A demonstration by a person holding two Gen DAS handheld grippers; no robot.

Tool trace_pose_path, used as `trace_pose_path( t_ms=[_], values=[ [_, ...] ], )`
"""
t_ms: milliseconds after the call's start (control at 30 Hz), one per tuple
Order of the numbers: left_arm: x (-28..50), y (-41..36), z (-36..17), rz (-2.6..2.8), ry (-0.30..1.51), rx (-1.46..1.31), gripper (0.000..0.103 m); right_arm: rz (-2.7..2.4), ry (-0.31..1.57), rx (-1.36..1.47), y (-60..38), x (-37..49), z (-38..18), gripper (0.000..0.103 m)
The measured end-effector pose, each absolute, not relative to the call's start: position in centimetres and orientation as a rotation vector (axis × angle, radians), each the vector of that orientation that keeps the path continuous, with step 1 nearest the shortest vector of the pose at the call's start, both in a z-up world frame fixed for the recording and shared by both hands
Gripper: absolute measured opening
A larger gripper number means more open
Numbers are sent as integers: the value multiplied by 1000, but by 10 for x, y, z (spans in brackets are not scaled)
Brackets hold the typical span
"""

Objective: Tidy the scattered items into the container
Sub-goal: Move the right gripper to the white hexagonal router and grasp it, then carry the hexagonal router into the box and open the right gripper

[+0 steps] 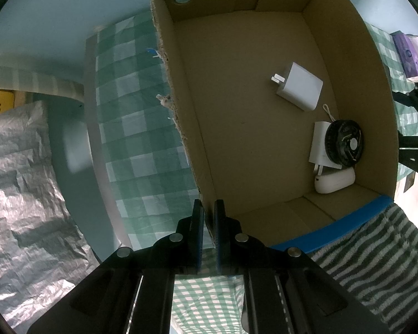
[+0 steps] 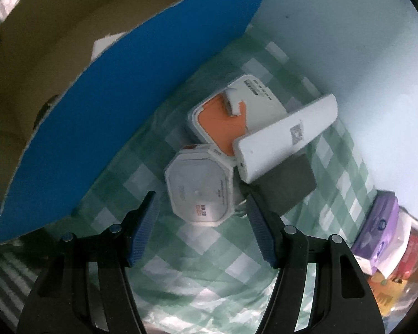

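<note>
In the left wrist view my left gripper (image 1: 208,204) is shut on the torn left wall (image 1: 181,128) of the cardboard box. Inside the box lie a white charger (image 1: 299,86), a black round fan (image 1: 344,142) on a white adapter (image 1: 319,144), and a white oval case (image 1: 334,181). In the right wrist view my right gripper (image 2: 201,198) is open just over a white octagonal device (image 2: 199,186), whose lower edge sits between the fingers without contact. Behind it are a white and orange square device (image 2: 223,122), a white bar (image 2: 287,136) and a grey block (image 2: 284,186).
The items rest on a green checked cloth (image 2: 197,256). The box's blue outer wall (image 2: 125,97) rises close on the left of the right gripper. Purple and red packets (image 2: 379,228) lie at the right edge. A crinkled silver sheet (image 1: 22,181) and a striped towel (image 1: 376,250) flank the box.
</note>
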State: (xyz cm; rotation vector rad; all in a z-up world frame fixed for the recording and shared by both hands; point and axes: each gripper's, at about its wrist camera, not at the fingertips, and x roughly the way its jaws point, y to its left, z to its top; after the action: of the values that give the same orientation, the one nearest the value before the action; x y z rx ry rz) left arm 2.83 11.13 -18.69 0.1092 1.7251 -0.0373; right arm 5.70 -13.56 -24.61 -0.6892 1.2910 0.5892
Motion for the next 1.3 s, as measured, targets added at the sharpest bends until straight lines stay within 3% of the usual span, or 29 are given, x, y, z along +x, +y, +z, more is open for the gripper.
trace_pose_path(
  t_ms=[267,533,833,1300],
  values=[
    [29,111,-186,-32,1727,102,5,585,1312,-735,-131,57,-262,65],
    [28,111,-187,-30,1727,101,5,590,1331,-720,-125,62,-271,56],
    [28,111,-187,-29,1727,100,6,612,1564,-316,-154,90,-274,54],
    [27,110,-186,-29,1727,100,6,619,1505,-338,-156,86,-237,54]
  ],
)
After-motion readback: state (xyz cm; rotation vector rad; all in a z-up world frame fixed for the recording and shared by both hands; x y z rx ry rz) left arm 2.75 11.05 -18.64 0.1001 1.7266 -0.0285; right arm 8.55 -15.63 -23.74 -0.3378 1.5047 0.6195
